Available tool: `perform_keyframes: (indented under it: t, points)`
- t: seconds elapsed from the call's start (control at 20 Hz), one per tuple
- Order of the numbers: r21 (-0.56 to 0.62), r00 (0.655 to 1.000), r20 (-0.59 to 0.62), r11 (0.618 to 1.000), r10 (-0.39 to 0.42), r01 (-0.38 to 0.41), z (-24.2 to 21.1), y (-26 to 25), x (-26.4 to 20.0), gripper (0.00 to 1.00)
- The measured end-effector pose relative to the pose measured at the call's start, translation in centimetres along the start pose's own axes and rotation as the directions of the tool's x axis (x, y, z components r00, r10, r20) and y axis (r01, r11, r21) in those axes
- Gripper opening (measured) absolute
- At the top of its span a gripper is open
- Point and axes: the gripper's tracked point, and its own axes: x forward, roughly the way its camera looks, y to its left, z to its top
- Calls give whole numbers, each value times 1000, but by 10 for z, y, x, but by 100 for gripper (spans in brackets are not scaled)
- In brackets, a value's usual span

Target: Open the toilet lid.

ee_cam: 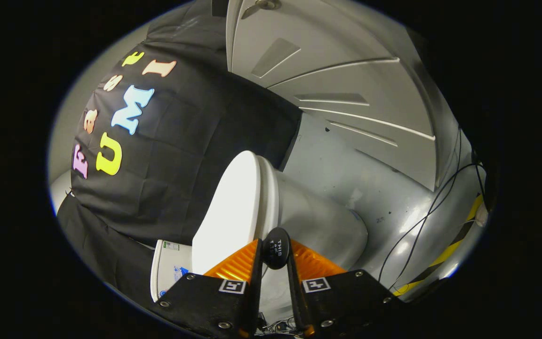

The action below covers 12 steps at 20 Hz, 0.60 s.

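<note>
Gripper view: gripper [275,256] rolled sideways, fingers clamped on dark oval tab [276,254] beside toilet lid [228,207].

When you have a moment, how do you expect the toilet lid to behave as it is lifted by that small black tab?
The toilet lid looks rigid, so it should swing as one piece. Its glossy surface seems slippery; the gripper appears shut on the black tab, a surer hold. It may drop shut if released early.

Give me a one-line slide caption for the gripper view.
Gripper fingers shut on the small black lift tab at the rim of the white toilet lid, lid down on the toilet.
</note>
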Motion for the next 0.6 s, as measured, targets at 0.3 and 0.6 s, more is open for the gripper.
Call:
perform_keyframes:
  t: [0.3, 0.6]
  points:
    - [11, 1000, -12, 1000, -17, 17, 2, 1, 0, 22]
    - [64, 999, -26, 998, -20, 22, 7, 6, -3, 1]
